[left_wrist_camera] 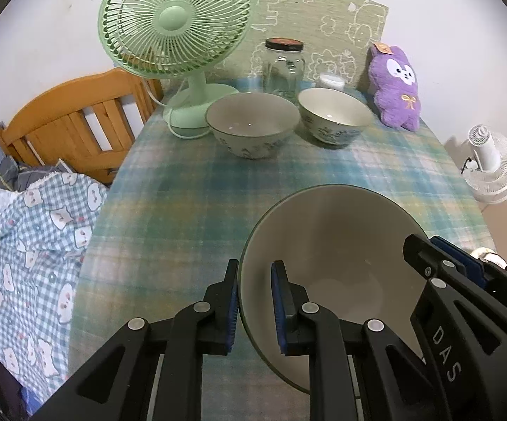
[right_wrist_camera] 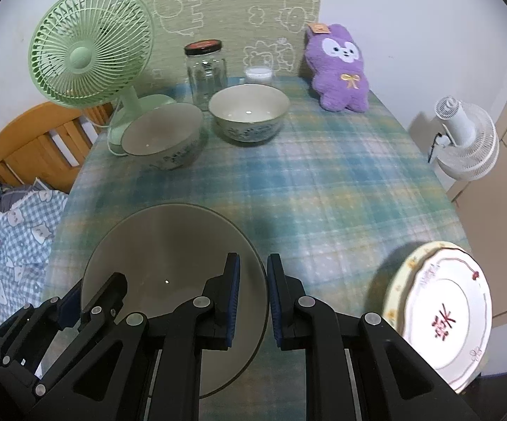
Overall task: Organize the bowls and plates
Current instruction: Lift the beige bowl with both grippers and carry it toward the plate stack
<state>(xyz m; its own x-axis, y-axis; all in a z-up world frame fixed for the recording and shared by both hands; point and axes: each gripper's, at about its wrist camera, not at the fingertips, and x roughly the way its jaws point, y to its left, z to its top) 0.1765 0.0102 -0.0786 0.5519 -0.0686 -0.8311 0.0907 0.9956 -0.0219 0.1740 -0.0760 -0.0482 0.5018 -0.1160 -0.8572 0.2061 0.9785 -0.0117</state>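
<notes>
Item: large bowl (left_wrist_camera: 327,263), pale inside, dark rim. Location: near end of the bench (left_wrist_camera: 183,193), carried between both grippers, apparently clear of the plaid cloth.

Grip: left gripper (left_wrist_camera: 255,310) clamped on the bowl's left rim; right gripper (right_wrist_camera: 253,303) clamped on the opposite rim. Both jaws stand nearly closed with the wall between the pads.

Handling: keep both hands at one height and pace; a twist between them could lever the thin rim out of the pads. Keep the bowl level.

Likely destination, as a judgement: the two patterned bowls, left one (left_wrist_camera: 251,124) and right one (left_wrist_camera: 334,115), at the far end. The carried bowl looks the widest, so you probably cannot nest it inside them.

Also present: floral plates (right_wrist_camera: 442,312) stacked at the near right edge; green fan (left_wrist_camera: 176,21); glass jar (left_wrist_camera: 284,66); purple plush (left_wrist_camera: 395,87). Keep clear of the fan's base.
</notes>
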